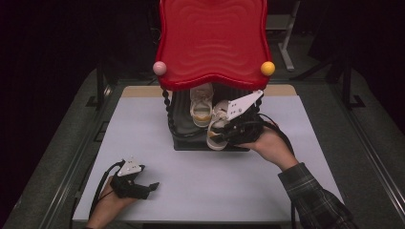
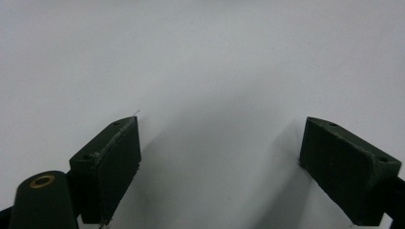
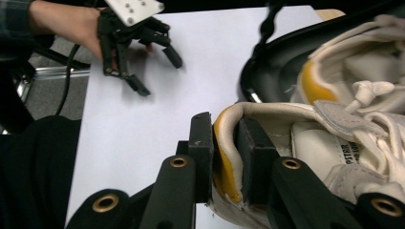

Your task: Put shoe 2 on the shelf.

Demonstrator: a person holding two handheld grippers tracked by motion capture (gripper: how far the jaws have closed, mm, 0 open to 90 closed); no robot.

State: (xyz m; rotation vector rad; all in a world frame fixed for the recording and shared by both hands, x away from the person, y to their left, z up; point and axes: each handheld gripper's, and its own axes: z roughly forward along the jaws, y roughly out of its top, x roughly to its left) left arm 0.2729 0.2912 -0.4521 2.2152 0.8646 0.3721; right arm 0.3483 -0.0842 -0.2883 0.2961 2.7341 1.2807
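A dark room surrounds a pale grey worktop (image 1: 157, 143), and at its far edge stands a black shoe rack with twisted posts under a glossy red wavy plastic top shelf (image 1: 212, 43), which serves as the landmark here.

From the high view, a white sneaker with yellow heel lining (image 1: 217, 131) sits half out of the rack's bottom tray, just below the front right of the red shelf. The right gripper (image 1: 228, 133) grasps it at the heel. A second matching white sneaker (image 1: 201, 107) rests deeper under the shelf. The left gripper (image 1: 147, 187) lies well in front of the rack, to its left, on bare worktop.

In the left gripper view, the jaws stand spread over plain worktop with nothing between them.

In the right gripper view, the right gripper (image 3: 224, 157) pinches the sneaker's (image 3: 305, 138) padded heel collar, one jaw inside and one outside. The shoe looks light, and its collar is soft and will likely flex, so a hold low on the firmer heel counter seems safest against slipping or twisting.
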